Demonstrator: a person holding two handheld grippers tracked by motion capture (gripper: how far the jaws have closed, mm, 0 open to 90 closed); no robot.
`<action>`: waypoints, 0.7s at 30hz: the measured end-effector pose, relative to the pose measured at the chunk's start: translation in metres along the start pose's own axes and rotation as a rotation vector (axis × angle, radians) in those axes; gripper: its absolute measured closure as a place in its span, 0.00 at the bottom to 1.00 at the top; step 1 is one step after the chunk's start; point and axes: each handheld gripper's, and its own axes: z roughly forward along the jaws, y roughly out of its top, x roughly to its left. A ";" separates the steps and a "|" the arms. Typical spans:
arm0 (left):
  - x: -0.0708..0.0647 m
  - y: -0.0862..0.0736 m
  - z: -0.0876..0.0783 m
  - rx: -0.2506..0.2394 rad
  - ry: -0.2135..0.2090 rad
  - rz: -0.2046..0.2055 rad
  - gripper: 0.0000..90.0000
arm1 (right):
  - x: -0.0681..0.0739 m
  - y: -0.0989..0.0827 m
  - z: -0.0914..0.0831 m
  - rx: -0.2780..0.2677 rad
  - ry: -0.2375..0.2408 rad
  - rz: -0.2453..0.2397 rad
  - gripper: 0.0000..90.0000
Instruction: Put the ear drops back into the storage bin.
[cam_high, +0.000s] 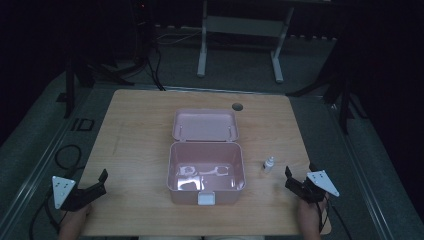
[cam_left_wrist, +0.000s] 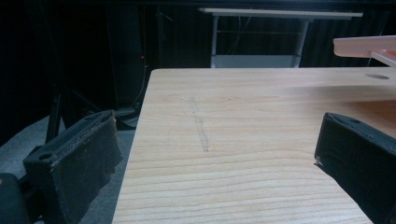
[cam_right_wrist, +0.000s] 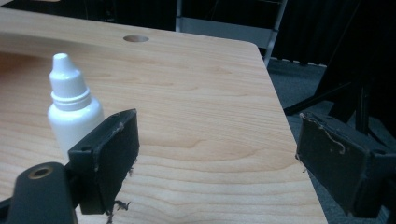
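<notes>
A pink plastic box (cam_high: 206, 172) stands open in the middle of the wooden table (cam_high: 140, 130), its lid (cam_high: 205, 125) laid back; its lid edge (cam_left_wrist: 369, 46) reaches into the left gripper view. A small white dropper bottle (cam_high: 269, 164) stands upright just right of the box, and in the right gripper view the bottle (cam_right_wrist: 72, 105) sits ahead and to the left of the jaws, outside them. My right gripper (cam_high: 299, 180) rests open near the table's front right corner. At the front left corner my left gripper (cam_high: 98, 183) stands open over bare wood. Nothing lies between either pair of jaws.
A round cable hole (cam_high: 237, 106) sits near the table's far edge. Beyond the table stands a white metal frame (cam_high: 240, 30) on a dark floor. Cables (cam_high: 65, 155) lie on the floor at the left.
</notes>
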 end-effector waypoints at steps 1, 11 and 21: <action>0.000 0.000 0.000 0.002 0.001 0.000 0.00 | 0.000 0.000 0.000 0.000 0.000 0.000 0.14; 0.000 0.000 0.000 0.004 -0.005 -0.003 0.00 | 0.001 0.002 0.004 0.028 0.006 -0.020 0.14; -0.001 0.000 0.001 0.009 -0.014 0.000 0.00 | -0.005 0.011 0.012 0.211 0.098 0.019 0.15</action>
